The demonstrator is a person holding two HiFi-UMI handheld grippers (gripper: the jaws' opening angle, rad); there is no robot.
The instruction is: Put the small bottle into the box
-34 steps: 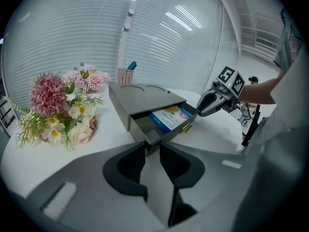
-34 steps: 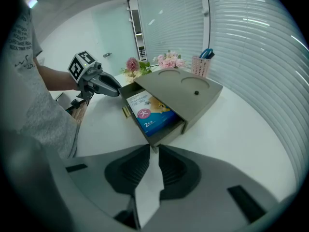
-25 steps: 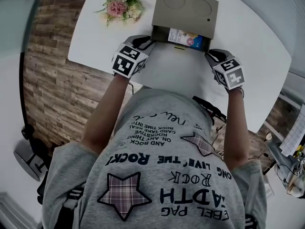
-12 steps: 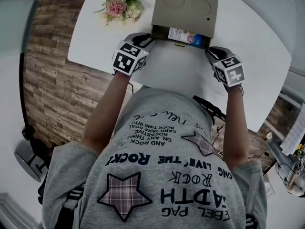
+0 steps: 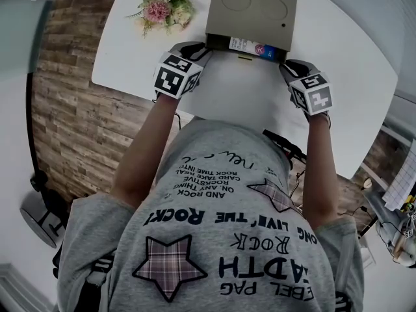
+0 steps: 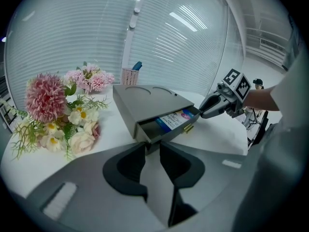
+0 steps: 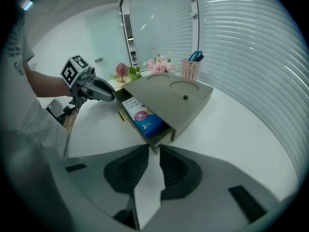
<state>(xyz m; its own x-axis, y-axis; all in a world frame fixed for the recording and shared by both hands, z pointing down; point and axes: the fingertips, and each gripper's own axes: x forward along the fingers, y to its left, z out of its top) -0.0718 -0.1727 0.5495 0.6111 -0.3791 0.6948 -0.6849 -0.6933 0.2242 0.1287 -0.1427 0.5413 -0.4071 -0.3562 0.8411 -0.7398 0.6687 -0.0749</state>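
Note:
A grey box point(image 5: 253, 5) stands on the white table point(image 5: 351, 64), its drawer point(image 6: 166, 129) a little way out. In the drawer lies a white-and-blue package point(image 5: 250, 46) point(image 7: 142, 117); I see no bare bottle. My left gripper point(image 5: 198, 47) point(image 6: 153, 146) is at the drawer's left front corner, jaws slightly apart, the corner at the mouth of the gap. At the right front corner my right gripper point(image 5: 289, 67) point(image 7: 154, 148) stands the same way, with a narrower gap. Nothing is held. Each gripper shows in the other's view, the right gripper point(image 6: 207, 108) and the left gripper point(image 7: 108, 94).
A bunch of pink and cream flowers point(image 5: 162, 8) point(image 6: 53, 115) lies left of the box. A pink pen holder point(image 6: 129, 75) point(image 7: 190, 69) stands behind it. The table's near edge runs just under both hands, with wooden floor point(image 5: 71, 109) beyond.
Both grippers have moved a little toward the box, and the drawer has slid further in, so less of the package shows.

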